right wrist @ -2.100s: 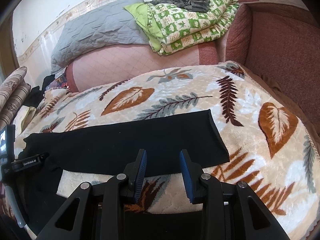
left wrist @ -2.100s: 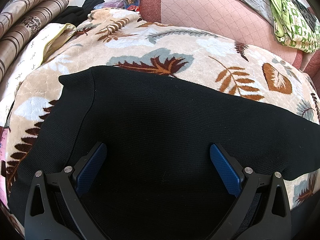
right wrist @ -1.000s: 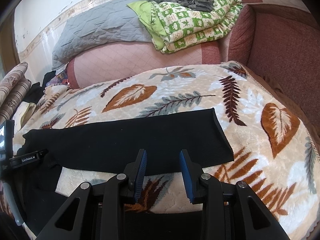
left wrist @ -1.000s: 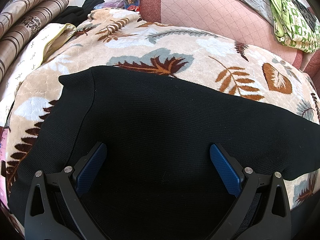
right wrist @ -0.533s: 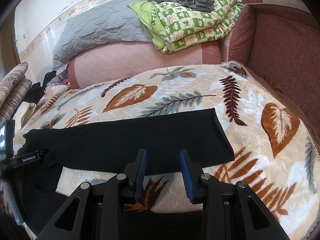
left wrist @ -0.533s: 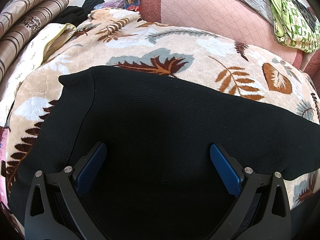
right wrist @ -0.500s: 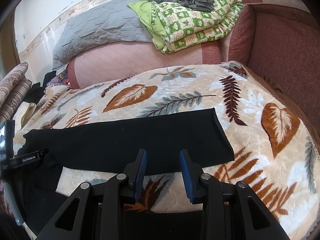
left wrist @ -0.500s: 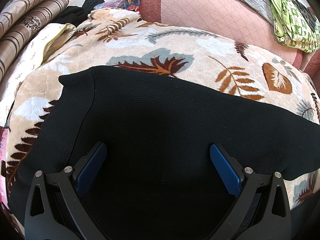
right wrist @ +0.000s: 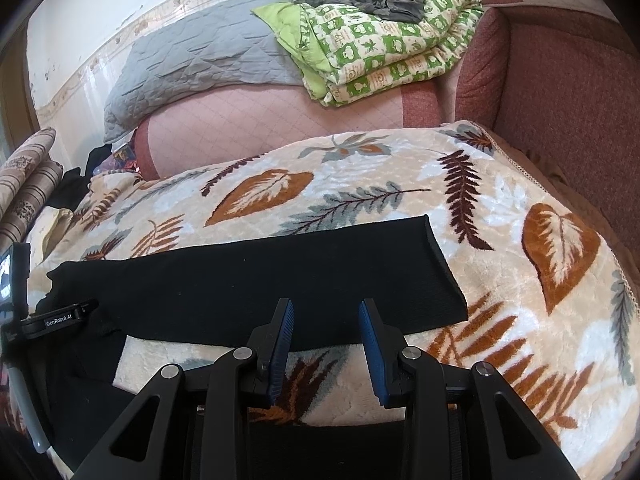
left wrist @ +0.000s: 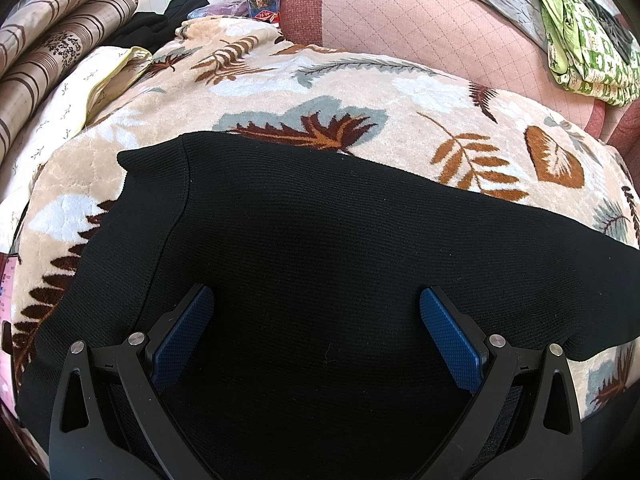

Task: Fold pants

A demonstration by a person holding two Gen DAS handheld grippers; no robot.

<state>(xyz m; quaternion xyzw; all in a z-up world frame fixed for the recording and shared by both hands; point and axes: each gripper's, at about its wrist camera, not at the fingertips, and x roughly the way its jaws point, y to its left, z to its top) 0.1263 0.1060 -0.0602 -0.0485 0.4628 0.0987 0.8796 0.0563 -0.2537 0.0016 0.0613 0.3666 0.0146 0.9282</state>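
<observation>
Left hand-held gripper (left wrist: 316, 332) is staying wide over the pants (left wrist: 340, 248); your right (right wrist: 326, 340), narrow and empty, is inching forward—fold not started.

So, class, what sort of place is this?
Most likely a lived-in home room: a sofa covered by a leaf-patterned blanket, with a folded green quilt on its back and black pants laid out.
</observation>
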